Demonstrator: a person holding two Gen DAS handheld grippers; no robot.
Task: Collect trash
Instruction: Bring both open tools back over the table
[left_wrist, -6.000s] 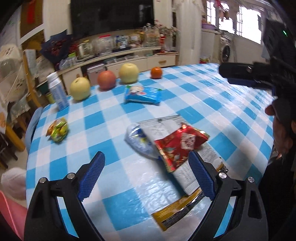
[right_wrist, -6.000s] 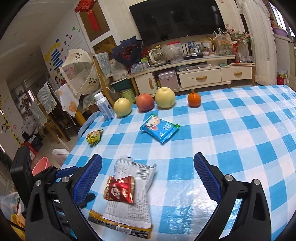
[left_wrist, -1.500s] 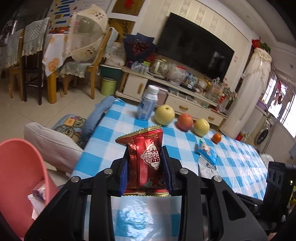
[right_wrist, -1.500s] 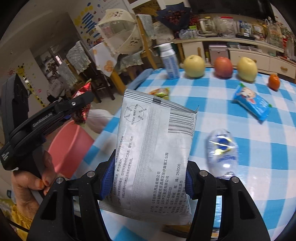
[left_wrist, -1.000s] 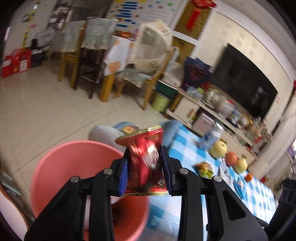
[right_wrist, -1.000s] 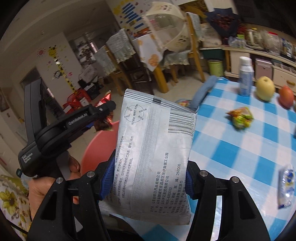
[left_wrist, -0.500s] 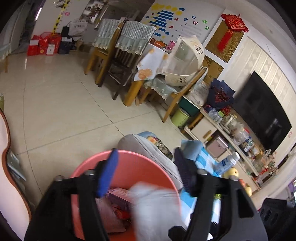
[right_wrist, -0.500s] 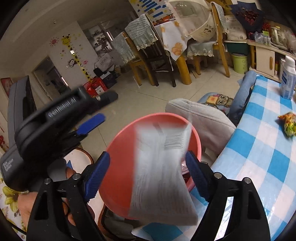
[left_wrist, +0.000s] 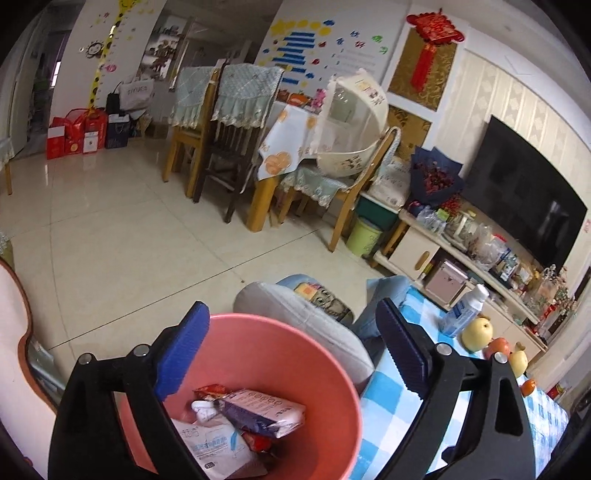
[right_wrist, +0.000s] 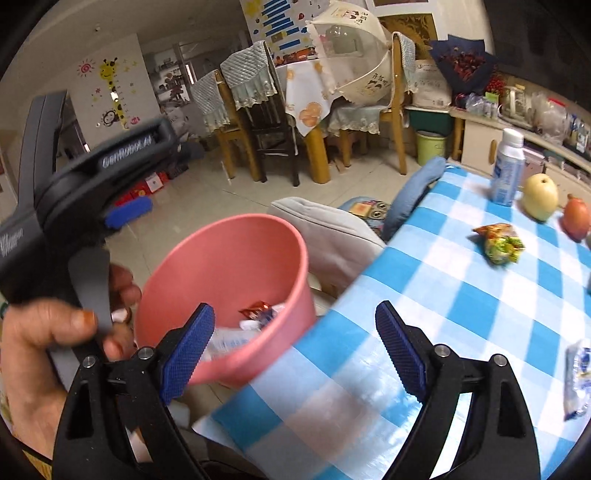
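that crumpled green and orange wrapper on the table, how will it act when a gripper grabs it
The crumpled wrapper looks like thin, shiny film bunched into a loose wad, so it will probably squash flat between the fingers rather than resist. It seems nearly weightless, so a nudge may skid it across the glossy tablecloth. It is unlikely to roll or break.

Around your dining table (left_wrist: 295, 147) with its draped wooden chairs (left_wrist: 210, 122) you have glossy pale floor tiles (left_wrist: 110, 236), a sticker-covered white wall (left_wrist: 325, 40) behind it, and to its right a low cream cabinet (left_wrist: 424, 254) under a wall-mounted television (left_wrist: 524, 195).
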